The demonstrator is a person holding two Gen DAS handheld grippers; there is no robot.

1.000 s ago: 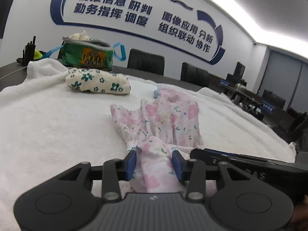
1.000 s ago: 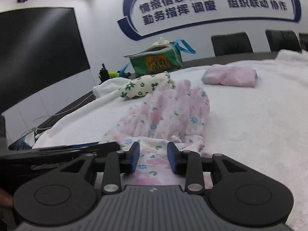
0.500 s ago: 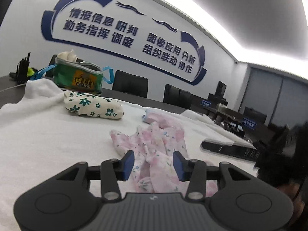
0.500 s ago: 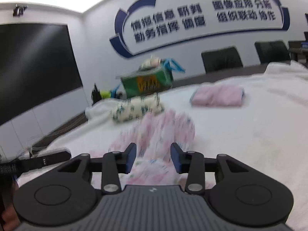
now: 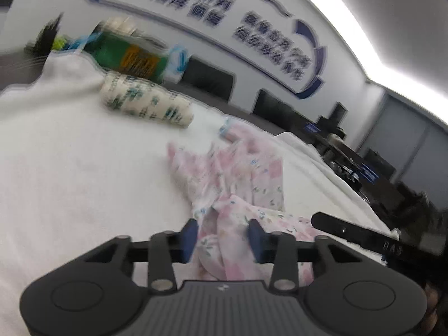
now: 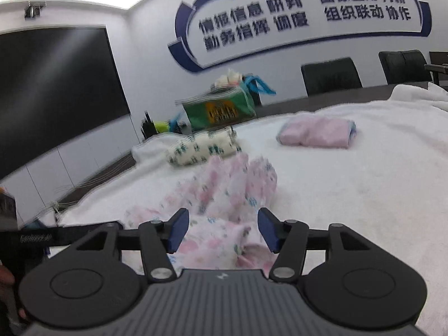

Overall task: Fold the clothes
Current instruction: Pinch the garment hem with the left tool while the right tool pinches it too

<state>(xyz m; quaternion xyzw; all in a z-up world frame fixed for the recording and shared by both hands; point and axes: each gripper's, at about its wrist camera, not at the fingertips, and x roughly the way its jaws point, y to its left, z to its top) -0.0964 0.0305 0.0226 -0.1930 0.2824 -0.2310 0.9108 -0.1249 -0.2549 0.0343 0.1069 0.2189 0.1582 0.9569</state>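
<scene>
A crumpled pink floral garment [image 5: 238,173] lies on the white towel [image 5: 70,168] that covers the table. My left gripper [image 5: 223,236] is at the garment's near end. Its jaws are closing, with a bunched fold between the blue pads, which do not clearly press on it. In the right wrist view the same garment [image 6: 229,190] runs away from my right gripper [image 6: 224,231]. Those jaws are opening wide, and the cloth lies loose between the pads, untouched. The right gripper's black body [image 5: 355,232] shows at the right of the left wrist view.
A folded green-flowered cloth [image 6: 201,149] and a folded pink cloth [image 6: 316,135] lie farther back on the towel [image 6: 364,196]. A green bag [image 6: 221,109] stands behind them at the table's far edge. Black chairs [image 6: 330,75] line the far wall.
The right jaws have spread wide and let go of the garment. The left wrist view has rolled, and the left gripper is back low at the garment's near end.
</scene>
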